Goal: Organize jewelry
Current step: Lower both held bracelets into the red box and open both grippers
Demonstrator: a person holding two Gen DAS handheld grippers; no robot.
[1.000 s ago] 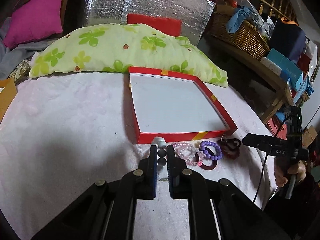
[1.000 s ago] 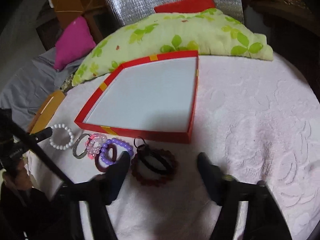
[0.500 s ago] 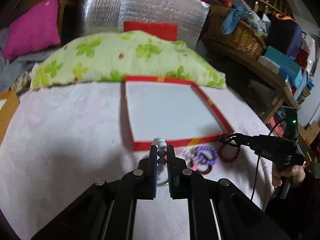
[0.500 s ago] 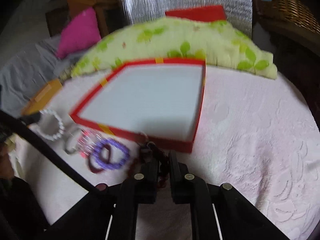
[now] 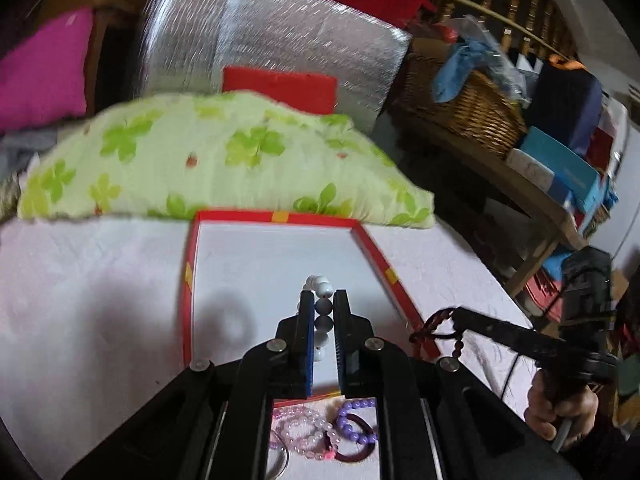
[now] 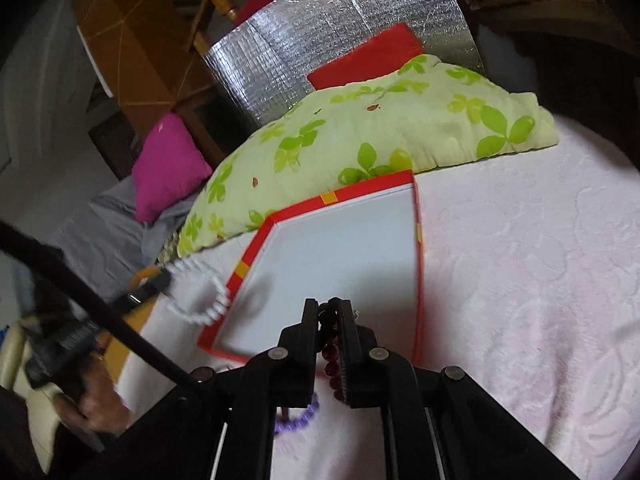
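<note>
Lifted off bedspread point(image 6: 540, 300) since earlier: white bracelet point(image 5: 323, 312) clamped in left gripper point(image 5: 323, 308), dark red bracelet point(image 6: 330, 350) in right gripper point(image 6: 329, 316). Both over red tray point(image 5: 372, 248) near edge; drop pending.

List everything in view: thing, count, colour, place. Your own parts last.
White bead bracelet: one, white, held over the tray.
Dark red bead bracelet: one, dark red, held at the tray's near right edge.
Tray: one, red rim, white floor, on the pink cover.
Loose bracelets: several, pink, purple, dark red and a metal bangle, before the tray.
Pillow: one, green floral, behind the tray.
Cushion: one, magenta, far left.
Wicker basket: one, brown, on the right shelf.
Left gripper: fingers shut on white beads.
Right gripper: fingers shut on red beads.
</note>
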